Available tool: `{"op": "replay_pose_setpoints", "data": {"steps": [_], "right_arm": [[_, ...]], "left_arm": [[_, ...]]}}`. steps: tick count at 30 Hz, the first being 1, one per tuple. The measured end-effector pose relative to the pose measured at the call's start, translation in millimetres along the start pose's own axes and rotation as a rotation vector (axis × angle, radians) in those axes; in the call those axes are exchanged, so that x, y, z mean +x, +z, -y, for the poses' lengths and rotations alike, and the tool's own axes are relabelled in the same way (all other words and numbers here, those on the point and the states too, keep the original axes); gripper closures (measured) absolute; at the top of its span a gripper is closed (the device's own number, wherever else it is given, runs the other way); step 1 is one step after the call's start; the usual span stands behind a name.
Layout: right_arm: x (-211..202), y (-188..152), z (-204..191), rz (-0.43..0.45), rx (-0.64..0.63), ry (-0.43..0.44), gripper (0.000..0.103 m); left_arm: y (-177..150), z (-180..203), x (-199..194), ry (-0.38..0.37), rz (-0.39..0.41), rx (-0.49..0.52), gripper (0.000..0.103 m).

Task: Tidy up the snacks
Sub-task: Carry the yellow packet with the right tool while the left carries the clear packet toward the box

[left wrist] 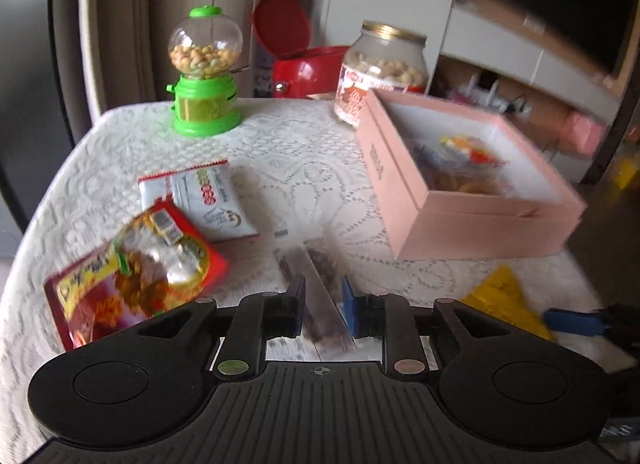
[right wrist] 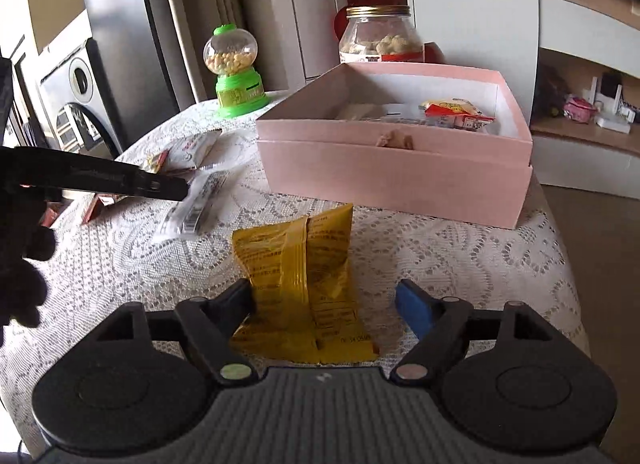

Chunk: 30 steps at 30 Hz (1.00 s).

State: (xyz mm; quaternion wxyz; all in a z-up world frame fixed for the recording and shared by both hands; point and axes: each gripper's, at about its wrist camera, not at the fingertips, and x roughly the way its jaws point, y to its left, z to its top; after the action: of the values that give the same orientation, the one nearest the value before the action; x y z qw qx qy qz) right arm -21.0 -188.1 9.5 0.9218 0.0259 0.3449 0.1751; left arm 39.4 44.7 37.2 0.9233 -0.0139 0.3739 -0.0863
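**Snacks on the table, 1 pinched**

Packet (left wrist: 320,300), clear and narrow, sits pinched between the pressed-together fingers of the left gripper (left wrist: 323,306) above the lace tablecloth (left wrist: 280,152). Right gripper (right wrist: 326,304) stands spread around a yellow packet (right wrist: 300,276) lying on the cloth, near the open pink box (right wrist: 396,180) holding other snacks.

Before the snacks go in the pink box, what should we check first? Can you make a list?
1. Left gripper shut on the clear packet: ok.
2. Right gripper around the yellow packet: ok.
3. Right gripper squeezing the yellow packet: not ok, open.
4. Pink box open on top: ok.
5. Room left in the box: ok.
6. Packet held firmly enough to lift: cannot tell.
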Motion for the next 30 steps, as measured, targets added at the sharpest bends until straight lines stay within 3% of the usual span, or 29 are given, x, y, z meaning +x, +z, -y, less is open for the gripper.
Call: {"op": "replay_pose_setpoints", "data": {"steps": [3,5,11,17,21,24,30], "right_arm": [[-2.0,-2.1,2.9,0.009,0.023,0.009,0.024],[-3.8,-3.9,3.6,0.014,0.03,0.012,0.024],[-5.3,-4.5,0.5,0.016,0.02,0.002,0.023],[-6.2,-5.1,0.2,0.018,0.021,0.002,0.023],[-6.1,-5.0,-0.2,0.018,0.018,0.0,0.023],[-5.4,-5.0,-2.2,0.014,0.008,-0.005,0.021],[-4.6,-5.8,-4.0,0.012,-0.004,-0.01,0.02]], "left_arm": [[4.2,19.6,15.9,0.084,-0.034,0.076,0.076],[3.9,31.0,21.5,0.082,-0.032,0.119,0.064],[4.4,43.3,26.6,0.08,-0.052,0.16,0.049],[1.5,33.4,23.6,0.035,-0.034,0.146,0.047],[-5.5,15.6,25.0,0.128,-0.015,0.133,0.048],[-5.2,0.0,29.1,0.093,-0.012,0.069,0.044],[5.9,5.7,40.1,0.103,-0.018,0.075,0.045]]}}
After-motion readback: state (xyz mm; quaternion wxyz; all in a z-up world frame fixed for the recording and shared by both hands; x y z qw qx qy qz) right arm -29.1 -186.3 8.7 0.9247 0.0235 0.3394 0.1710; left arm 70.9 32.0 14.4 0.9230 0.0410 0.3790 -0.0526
